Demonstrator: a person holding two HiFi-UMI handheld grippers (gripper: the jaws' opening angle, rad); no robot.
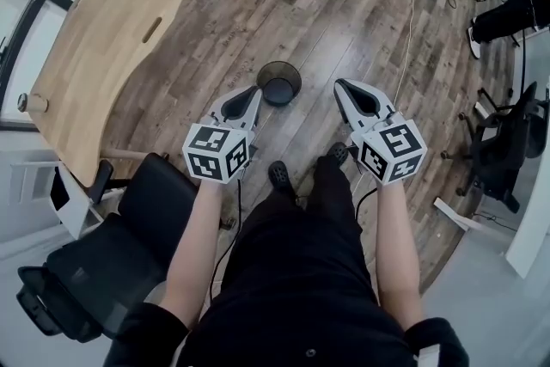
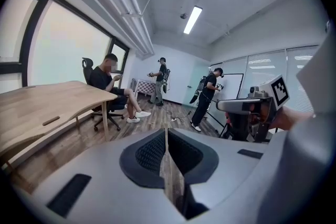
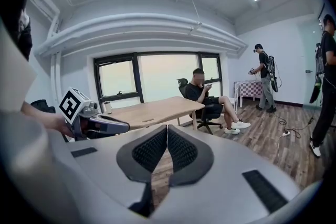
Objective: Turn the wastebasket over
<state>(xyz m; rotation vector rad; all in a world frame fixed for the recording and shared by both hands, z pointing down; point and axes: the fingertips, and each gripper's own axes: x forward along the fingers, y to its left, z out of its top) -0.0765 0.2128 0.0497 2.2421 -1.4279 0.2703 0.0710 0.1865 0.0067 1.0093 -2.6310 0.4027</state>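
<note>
- Our left gripper (image 2: pixel 166 132) has its jaws pressed together, the black pads meeting in a thin seam with nothing between them.
- Our right gripper (image 3: pixel 167 128) is likewise closed on nothing, its pads touching at the tips.
- In the head view both grippers point forward and somewhat down, side by side, well above the plank floor (image 1: pixel 361 21).
- The wastebasket (image 1: pixel 279 82), dark and round, sits on the floor ahead of our feet, between the two gripper tips and nearer the left one; neither tool touches it.
- Seen from almost straight above, it seems to stand upright with its mouth up, though we cannot judge any tilt.
- A pale wooden desk (image 1: pixel 129 30) lies to the left of it, and a black office chair (image 1: pixel 112 262) stands close by our left arm.
</note>
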